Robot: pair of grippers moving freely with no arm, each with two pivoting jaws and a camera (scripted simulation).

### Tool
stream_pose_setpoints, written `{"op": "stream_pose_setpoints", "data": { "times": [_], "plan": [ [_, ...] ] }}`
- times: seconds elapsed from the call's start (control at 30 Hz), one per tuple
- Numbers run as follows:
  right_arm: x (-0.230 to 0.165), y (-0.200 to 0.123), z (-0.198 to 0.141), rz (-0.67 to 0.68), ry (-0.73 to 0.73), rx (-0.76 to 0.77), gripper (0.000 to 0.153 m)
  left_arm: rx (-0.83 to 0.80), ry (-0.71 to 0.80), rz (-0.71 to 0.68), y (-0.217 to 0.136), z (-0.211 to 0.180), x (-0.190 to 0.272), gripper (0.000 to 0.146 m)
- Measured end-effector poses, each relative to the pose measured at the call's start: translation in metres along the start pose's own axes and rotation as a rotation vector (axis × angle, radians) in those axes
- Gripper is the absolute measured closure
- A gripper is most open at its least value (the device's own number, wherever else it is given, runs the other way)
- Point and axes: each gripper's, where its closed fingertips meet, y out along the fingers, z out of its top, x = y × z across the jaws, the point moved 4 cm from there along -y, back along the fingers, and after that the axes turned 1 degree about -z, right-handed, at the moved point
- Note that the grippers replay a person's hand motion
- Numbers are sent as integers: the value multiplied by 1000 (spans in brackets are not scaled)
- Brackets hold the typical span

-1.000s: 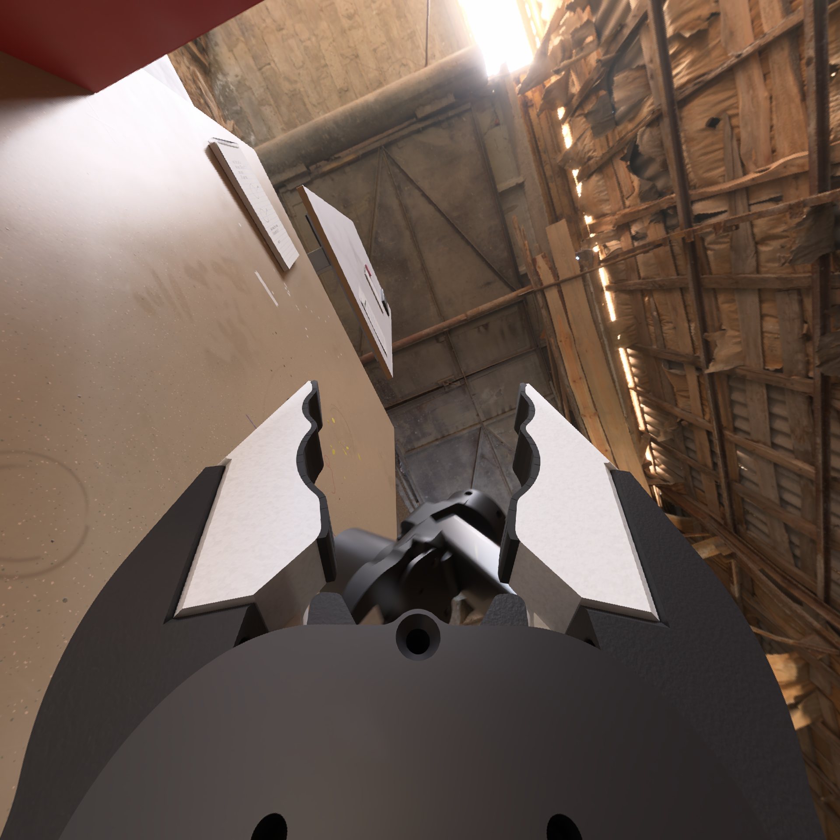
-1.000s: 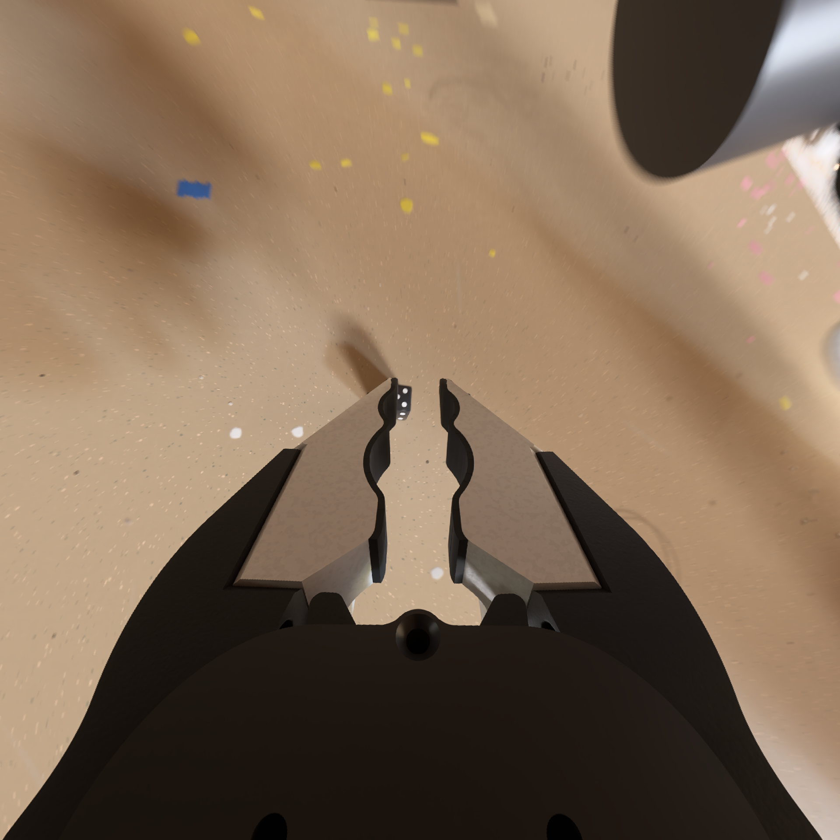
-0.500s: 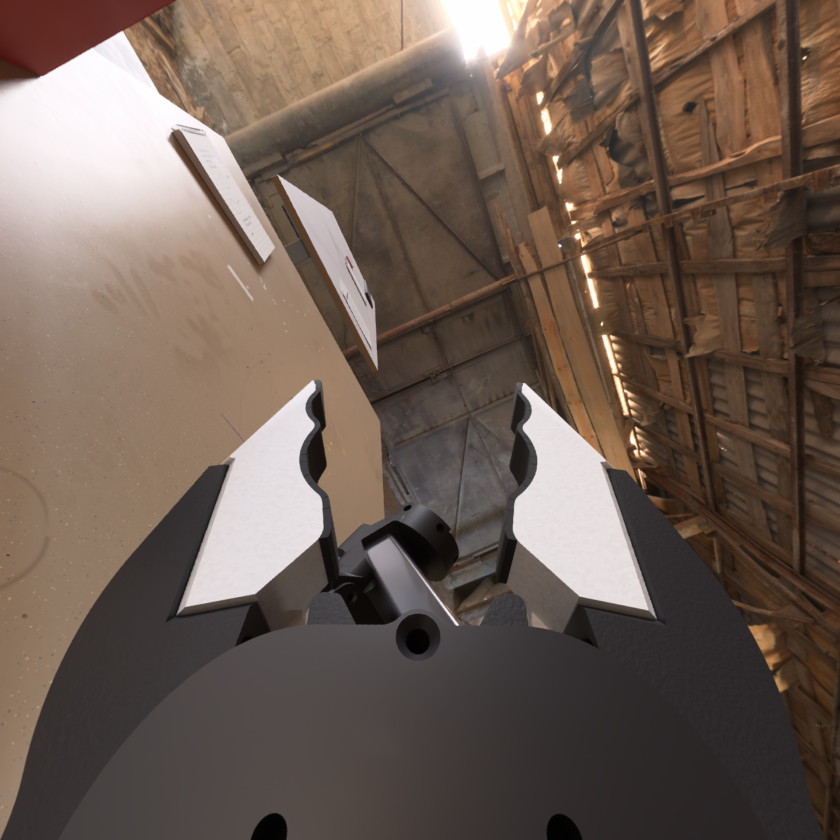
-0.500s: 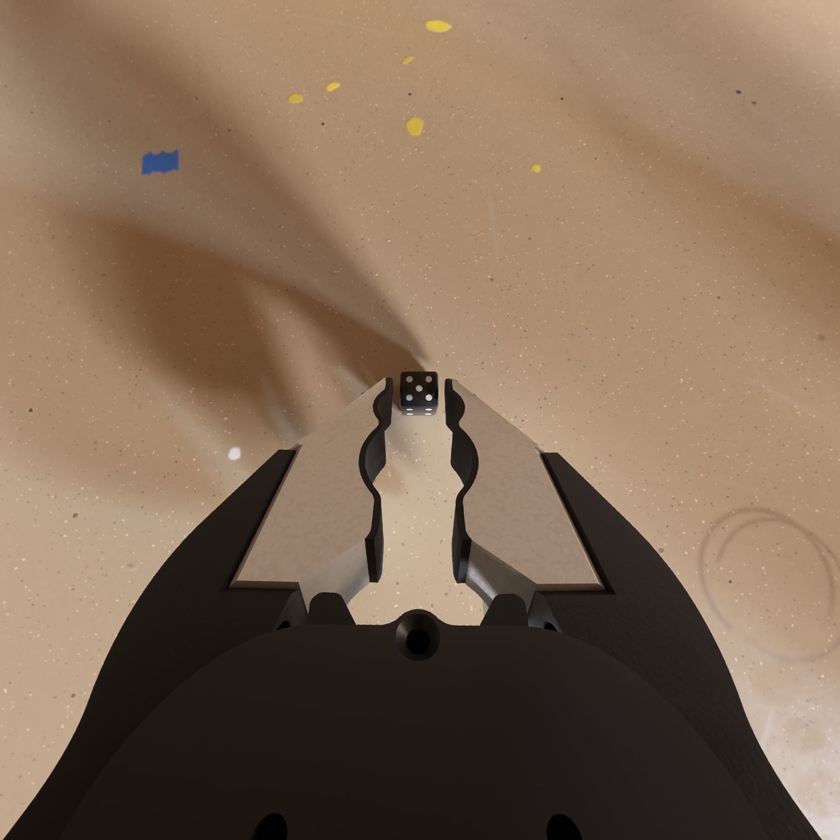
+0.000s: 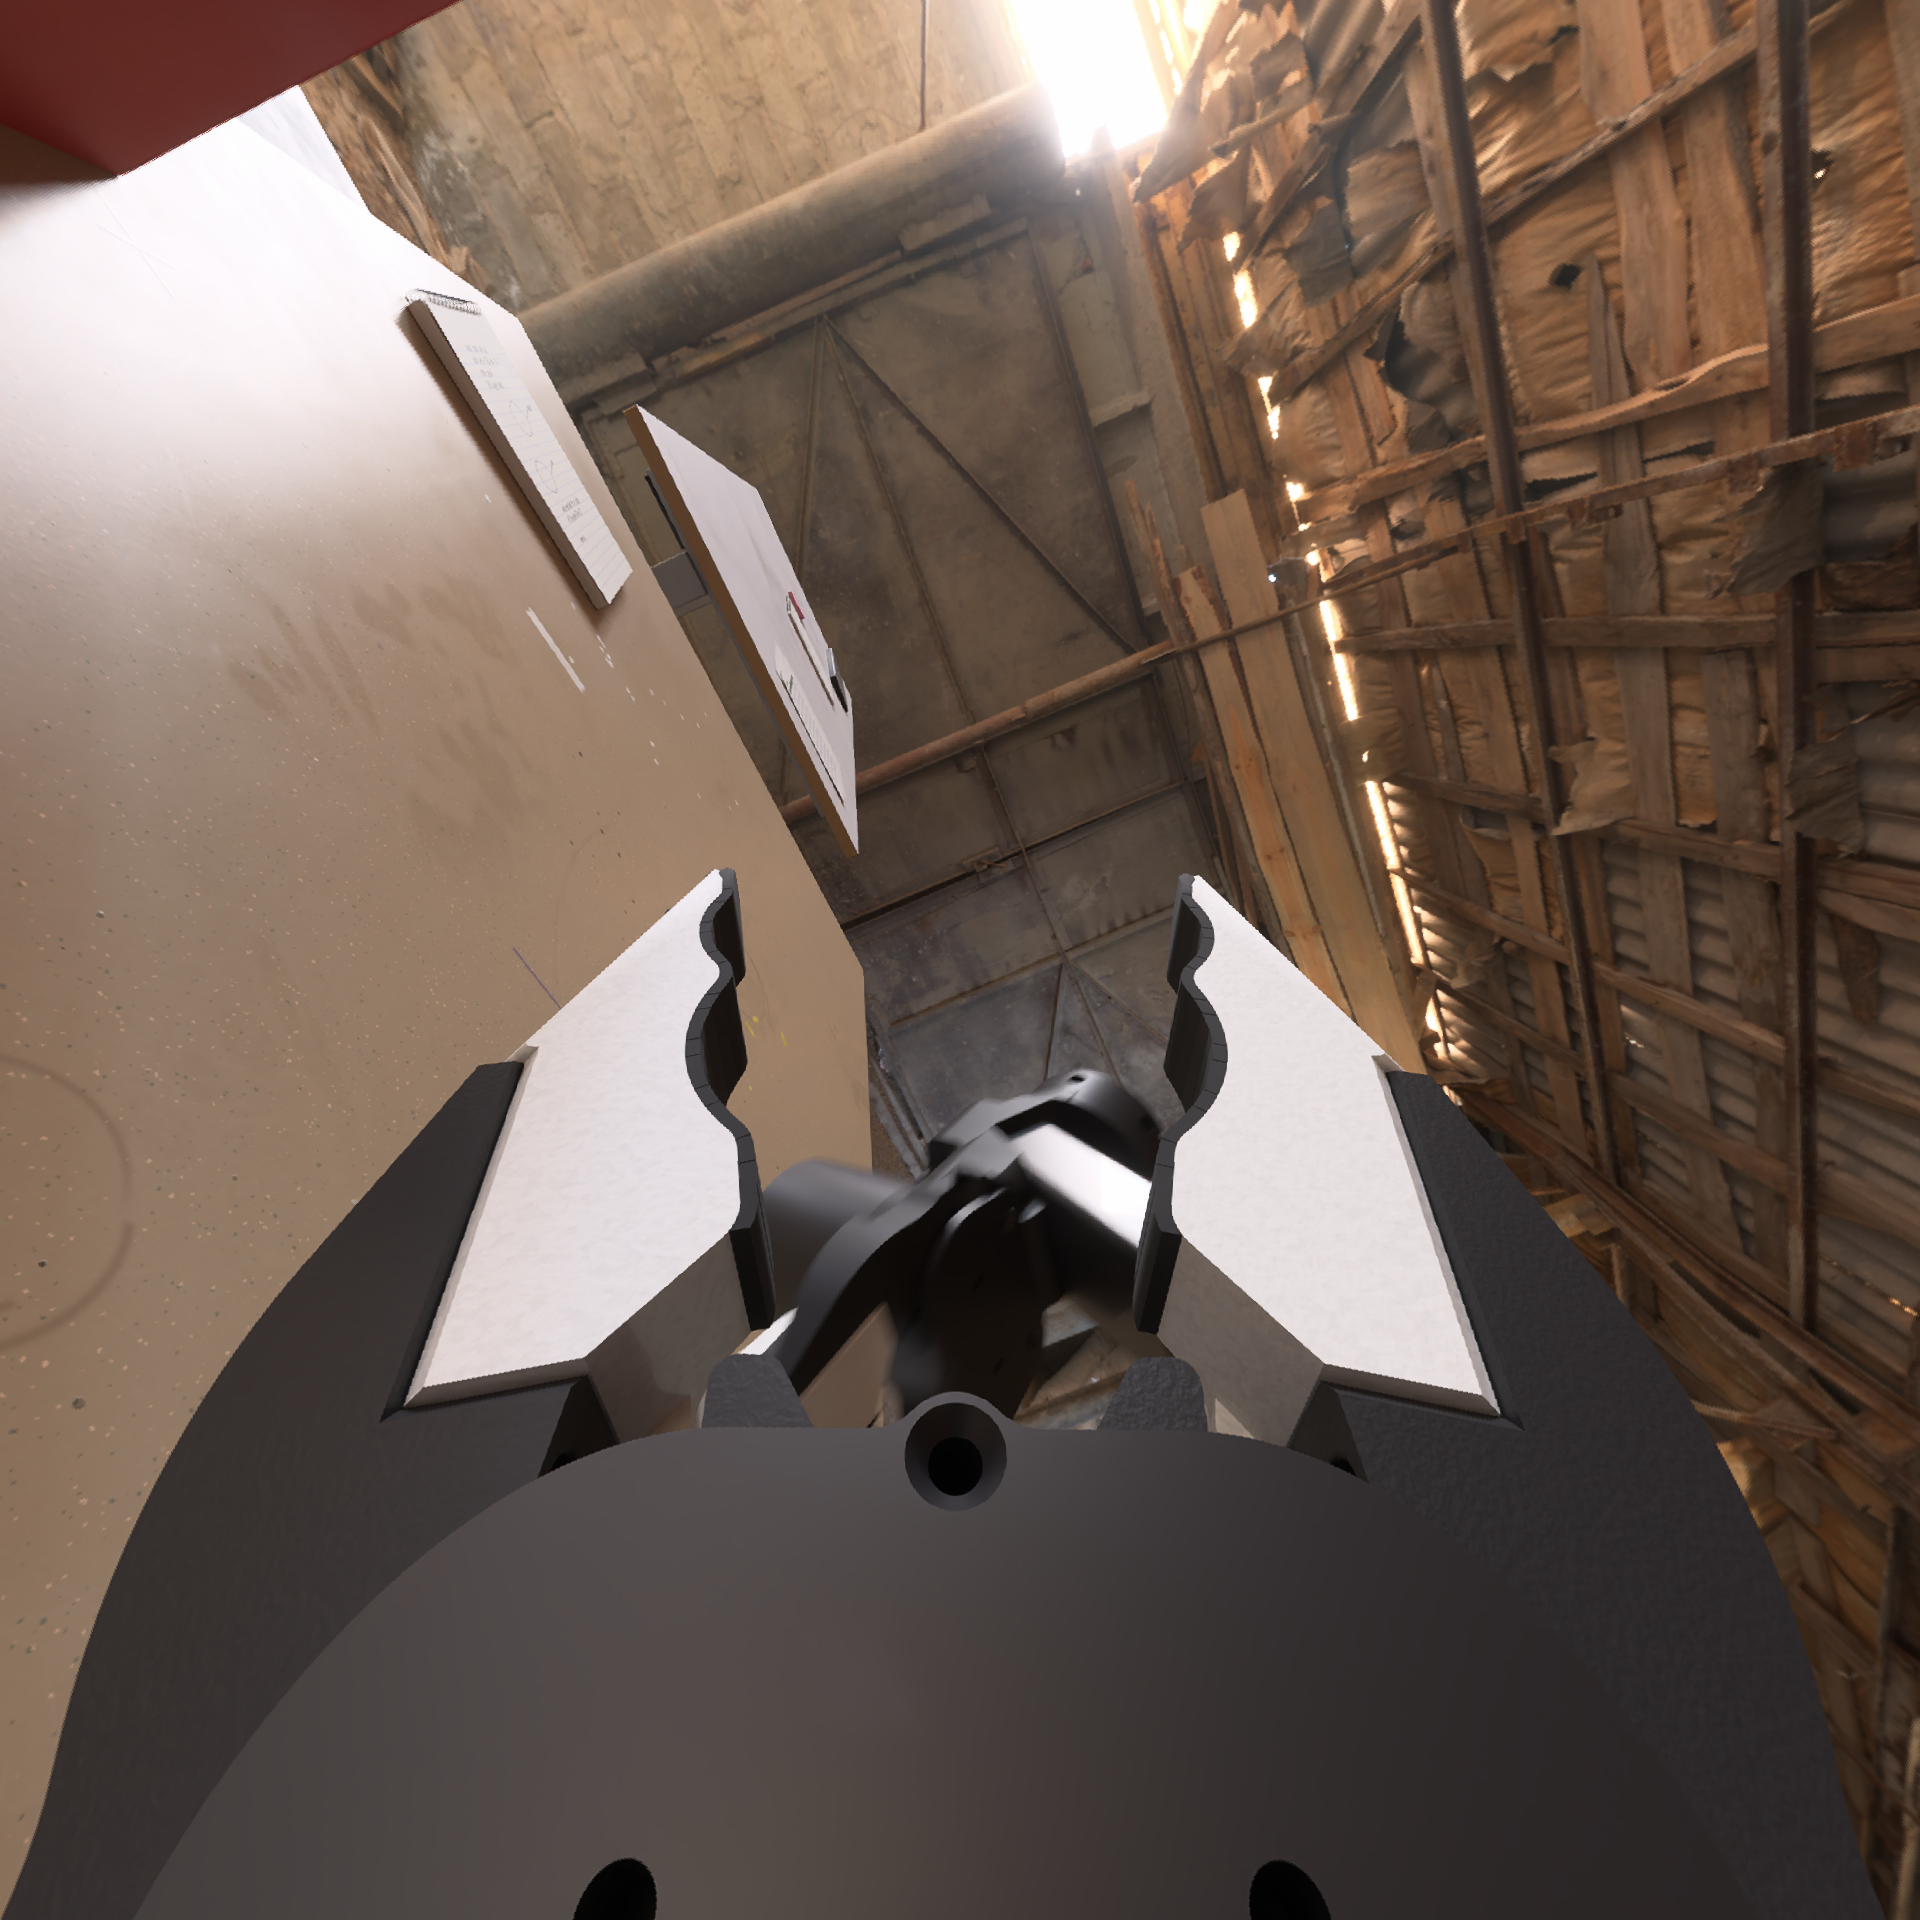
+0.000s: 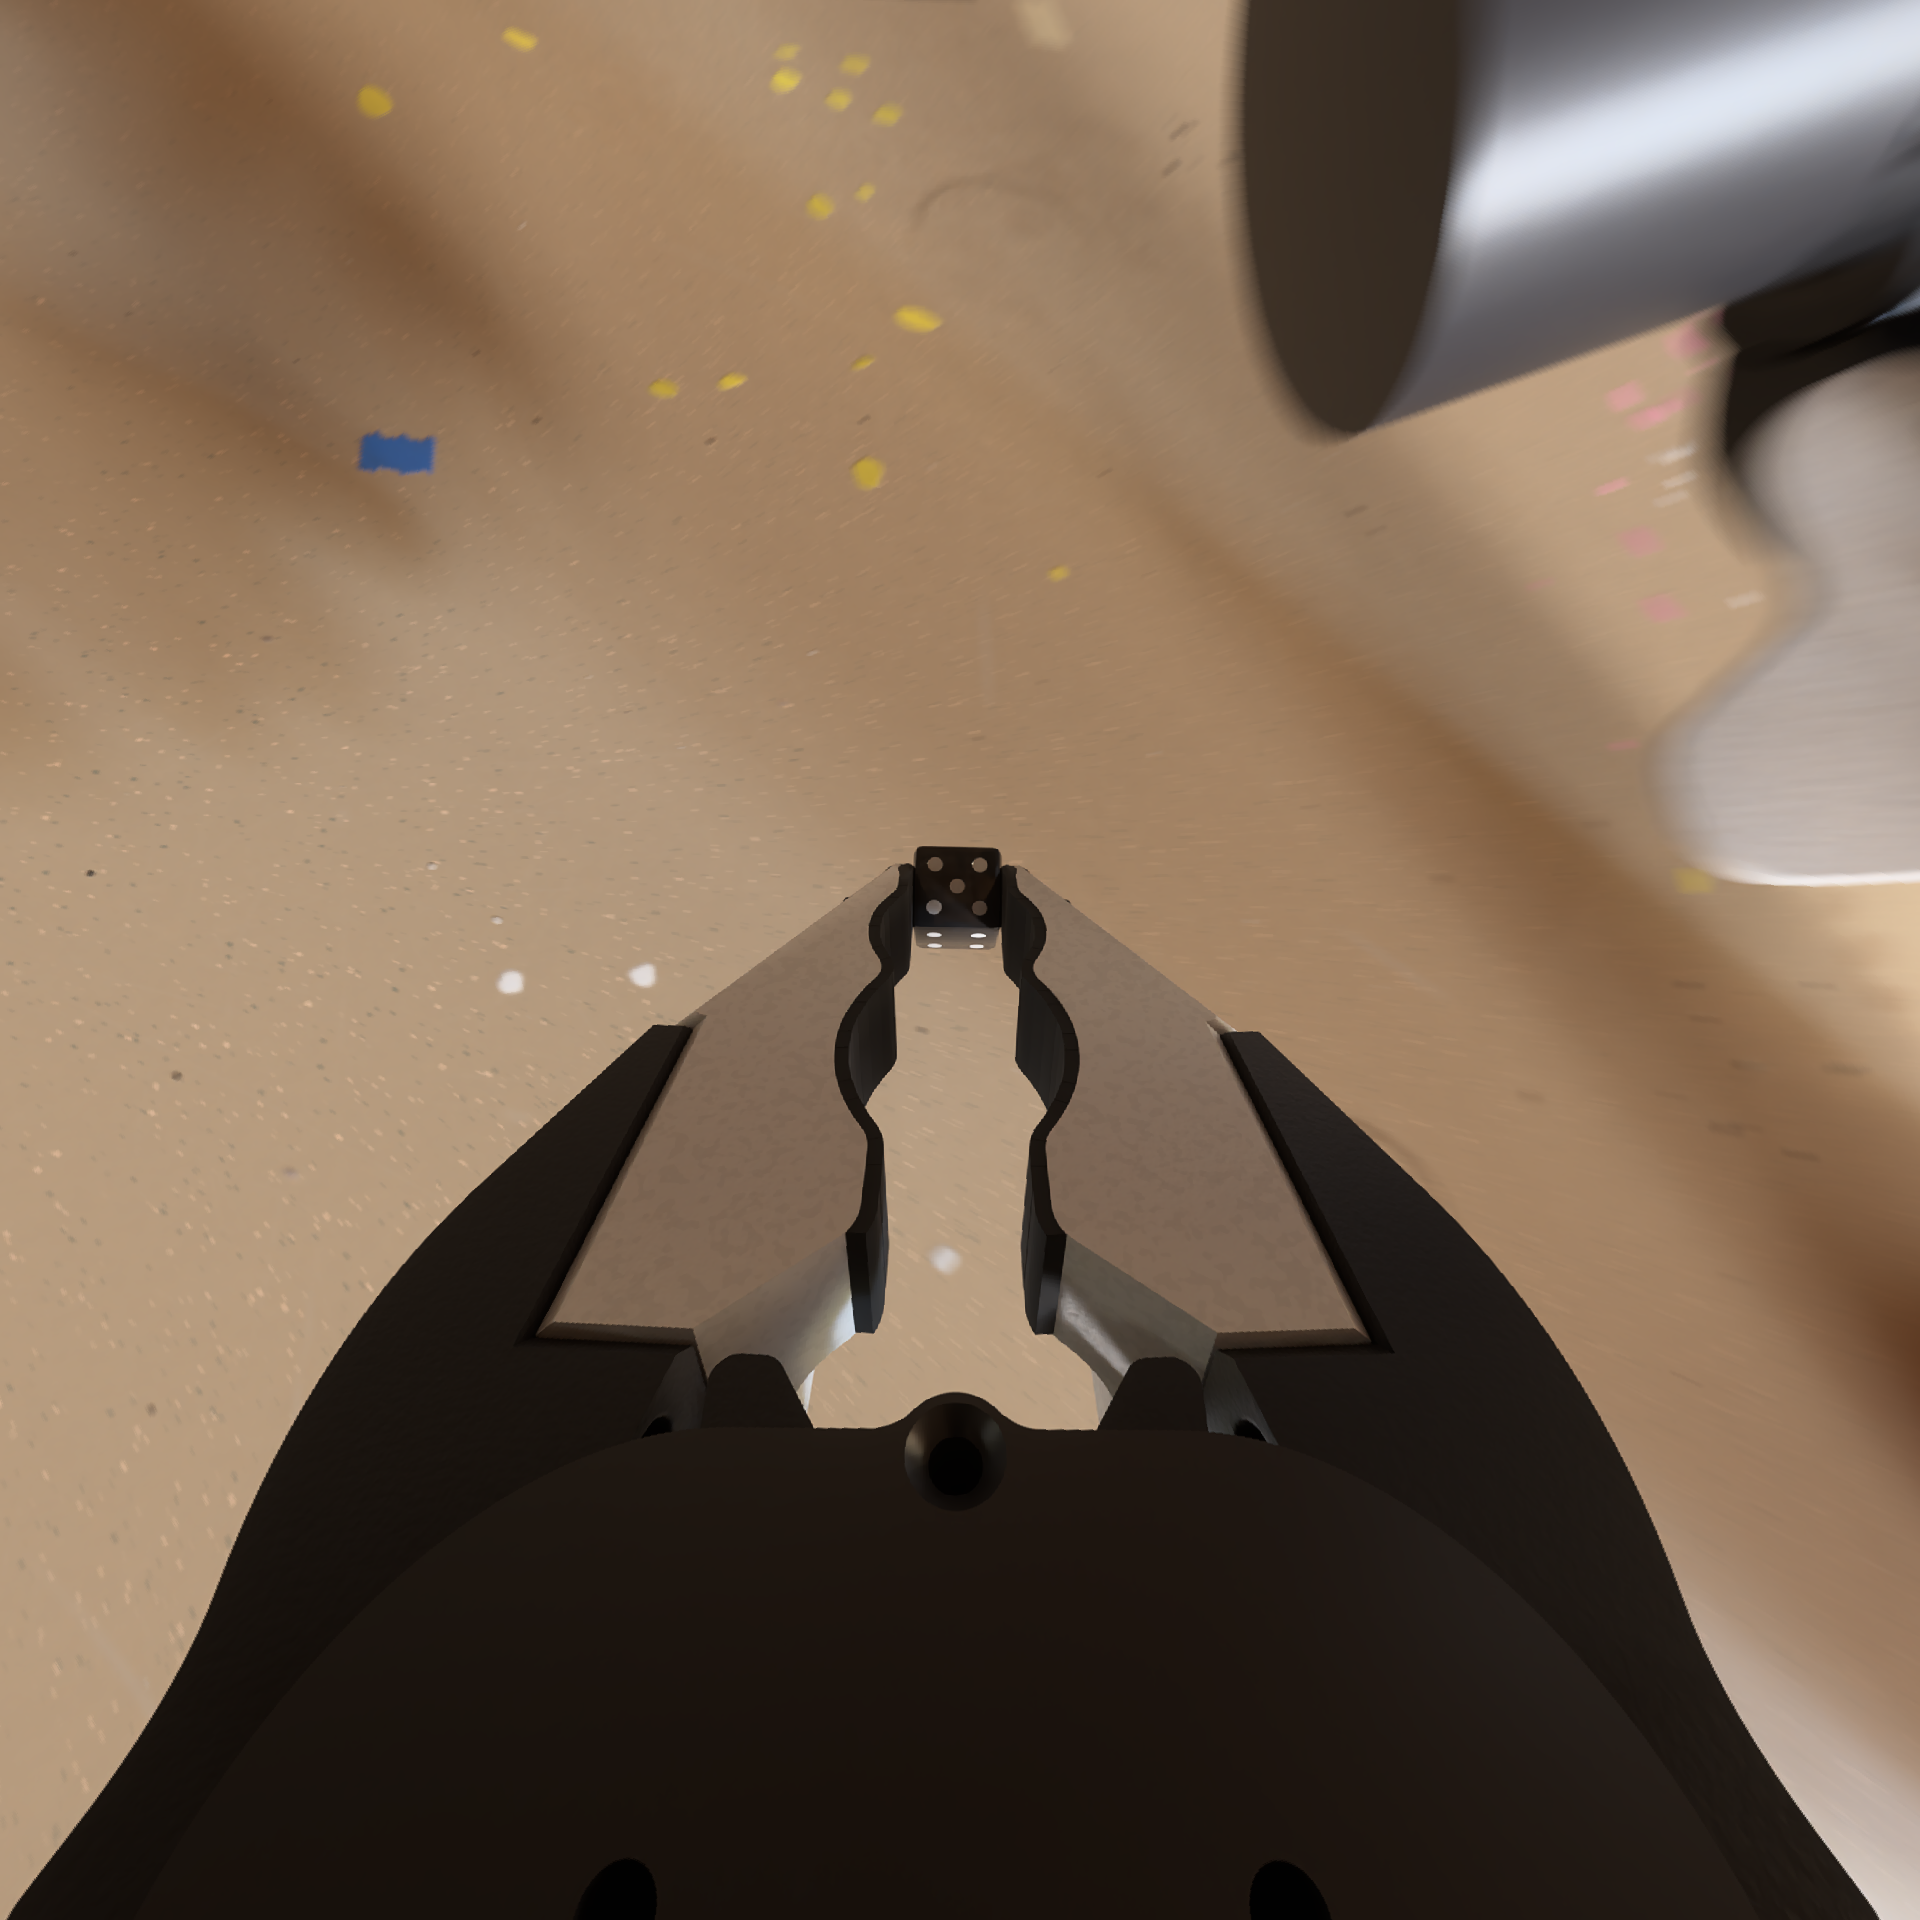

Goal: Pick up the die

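The die is small and black with white pips. My right gripper is shut on it, with the die pinched between the very tips of the fingers and held above the tan table. My left gripper is open and empty, and points up along the table's edge toward a wooden shed wall. The right gripper's dark body shows blurred between the left fingers. Part of the left gripper shows blurred at the upper right of the right wrist view.
A white notepad and a white board lie on the table. A red object sits at the top left corner. A blue mark and yellow specks dot the table.
The right gripper's fingers closed on the die and it rose away from the table with the die in its tips. The left gripper's view shifted slightly; it stays open.
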Motion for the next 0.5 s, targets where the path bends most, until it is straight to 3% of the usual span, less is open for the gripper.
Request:
{"op": "stream_pose_setpoints", "data": {
  "times": [0.1, 0.17, 0.3, 0.5],
  "plan": [
    [26, -42, 11, -135, -38, 39, 137, -3, -10, -3, 3, -3, -2, 62],
    [45, -67, 12, -225, 12, 99, 136, -16, -19, -8, 7, -6, -4, 61],
    [70, -99, 5, -280, 105, 201, 137, -78, -59, -32, 18, -19, -6, 59],
    [75, -123, -9, -302, -42, 153, 137, -196, -108, -38, 34, -41, -16, 60]
  ]
}}
